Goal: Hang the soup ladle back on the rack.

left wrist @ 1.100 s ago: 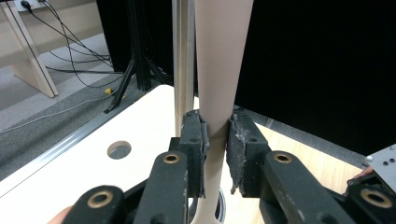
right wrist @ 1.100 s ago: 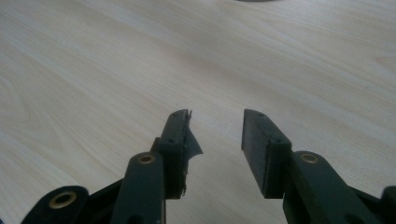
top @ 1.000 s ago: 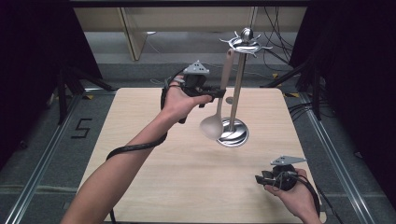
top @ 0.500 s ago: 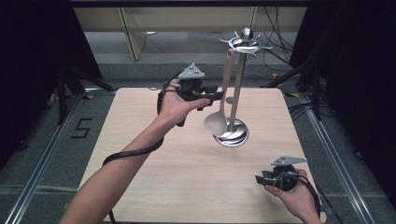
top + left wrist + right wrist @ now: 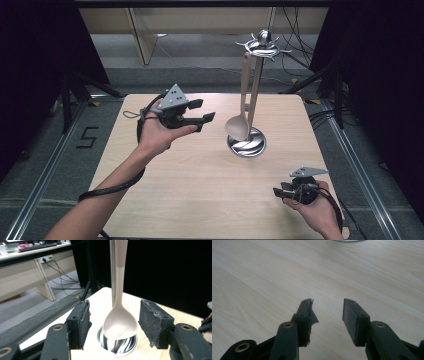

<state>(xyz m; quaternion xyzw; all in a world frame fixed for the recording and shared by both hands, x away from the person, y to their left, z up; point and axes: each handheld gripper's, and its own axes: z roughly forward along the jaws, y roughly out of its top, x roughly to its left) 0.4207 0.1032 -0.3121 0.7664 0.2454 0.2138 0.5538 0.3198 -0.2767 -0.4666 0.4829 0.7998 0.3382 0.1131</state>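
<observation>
A pale spoon [image 5: 237, 127] hangs by its handle from the top hooks of a shiny metal stand [image 5: 246, 145] on the wooden table [image 5: 200, 190]. My left gripper [image 5: 205, 111] hovers left of the spoon and points at it, apart from it. Its jaws have just been opening and stand open. In the left gripper view the spoon's bowl [image 5: 120, 322] hangs ahead of the open left gripper [image 5: 115, 306], untouched by the pads, over the stand's base [image 5: 120, 347]. My right gripper [image 5: 279, 190] rests low at the table's front right, open. In the right gripper view the right gripper [image 5: 327, 302] has nothing between its pads.
The stand's round base sits right of the table's middle, and its rim [image 5: 347, 240] shows at the top of the right gripper view. Bare wood [image 5: 262, 277] lies in front of the right gripper. Cables trail from both grippers. Black curtains and a desk stand beyond the table.
The left gripper has opened, let go of the spoon's handle and drawn back to the left and a little down. The spoon now hangs free. The right hand has not moved.
</observation>
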